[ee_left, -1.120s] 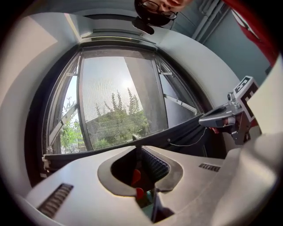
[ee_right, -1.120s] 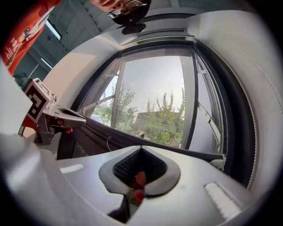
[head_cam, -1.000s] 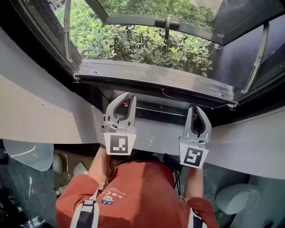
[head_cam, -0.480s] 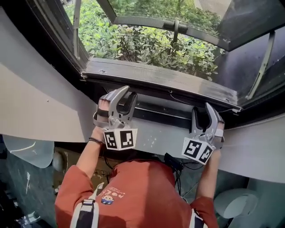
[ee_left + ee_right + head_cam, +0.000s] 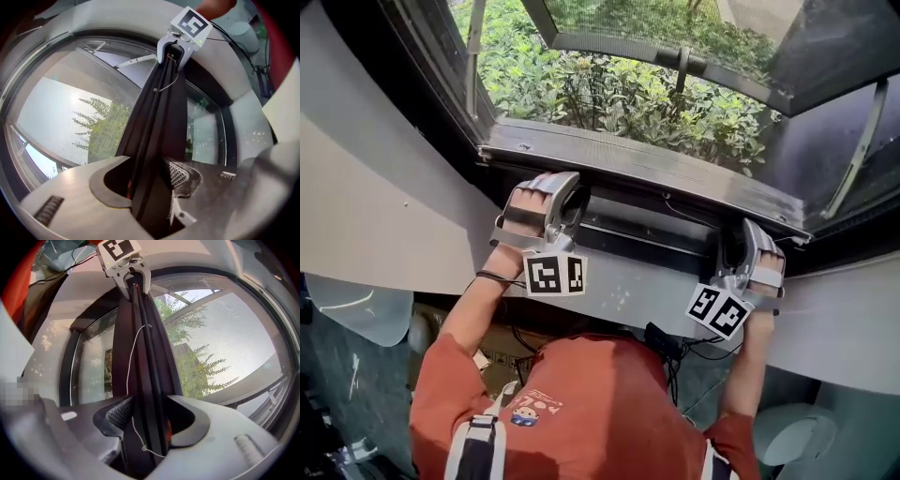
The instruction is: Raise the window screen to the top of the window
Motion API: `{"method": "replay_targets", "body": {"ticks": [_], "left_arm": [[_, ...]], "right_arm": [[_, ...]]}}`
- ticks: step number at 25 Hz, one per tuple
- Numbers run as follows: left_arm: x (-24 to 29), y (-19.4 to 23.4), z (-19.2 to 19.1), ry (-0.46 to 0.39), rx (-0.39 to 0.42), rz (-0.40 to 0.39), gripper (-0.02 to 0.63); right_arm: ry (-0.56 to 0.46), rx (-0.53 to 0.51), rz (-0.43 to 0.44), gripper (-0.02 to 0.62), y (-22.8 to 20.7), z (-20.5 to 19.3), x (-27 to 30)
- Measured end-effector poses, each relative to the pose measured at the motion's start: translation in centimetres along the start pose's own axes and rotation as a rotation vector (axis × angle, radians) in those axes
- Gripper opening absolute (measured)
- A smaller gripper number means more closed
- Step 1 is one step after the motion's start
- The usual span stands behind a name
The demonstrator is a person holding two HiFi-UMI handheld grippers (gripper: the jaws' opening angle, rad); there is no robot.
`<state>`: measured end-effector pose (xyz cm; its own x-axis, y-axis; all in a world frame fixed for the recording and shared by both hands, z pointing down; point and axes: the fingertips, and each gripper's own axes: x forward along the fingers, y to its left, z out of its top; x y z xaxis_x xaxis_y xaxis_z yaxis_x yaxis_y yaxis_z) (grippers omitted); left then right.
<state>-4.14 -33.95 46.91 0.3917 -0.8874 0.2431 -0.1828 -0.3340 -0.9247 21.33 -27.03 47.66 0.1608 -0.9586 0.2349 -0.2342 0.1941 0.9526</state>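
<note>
The screen's bottom bar [image 5: 652,234] runs left to right across mid-frame and passes through both my left gripper [image 5: 551,202] and right gripper [image 5: 748,246]. Their fingers have just been opening and stand apart around it, unclamped. Raising it calls for gripping both ends evenly.

Head camera looked steeply down past the person's shoulders onto the screen bar [image 5: 647,171]. Camera on the left gripper [image 5: 562,202] sat close on that bar, facing along it to the right gripper [image 5: 739,248]; the right one faced back. All shared bar and bushes [image 5: 609,94].
</note>
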Motion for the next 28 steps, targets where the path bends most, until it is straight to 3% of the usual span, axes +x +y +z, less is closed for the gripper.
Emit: {"method": "replay_targets", "body": {"ticks": [12,16,20,28], "left_arm": [[0.3,-0.1,-0.6,0.086,0.257,-0.017,0.170],[0.2,-0.3,-0.3,0.068,0.212,-0.049,0.166],[0.0,-0.5,-0.2,0.059,0.074,-0.168,0.166],[-0.4,-0.8,-0.3,0.031,0.122,-0.189,0.166]], "right_arm": [[0.094,-0.167,0.018,0.232,0.7,-0.3,0.3],[0.081,-0.135,0.013,0.232,0.9,-0.2,0.4],[0.052,-0.079,0.040,0.206,1.0,0.1,0.2],[0.030,-0.072,0.092,0.209,1.3,0.1,-0.3]]}}
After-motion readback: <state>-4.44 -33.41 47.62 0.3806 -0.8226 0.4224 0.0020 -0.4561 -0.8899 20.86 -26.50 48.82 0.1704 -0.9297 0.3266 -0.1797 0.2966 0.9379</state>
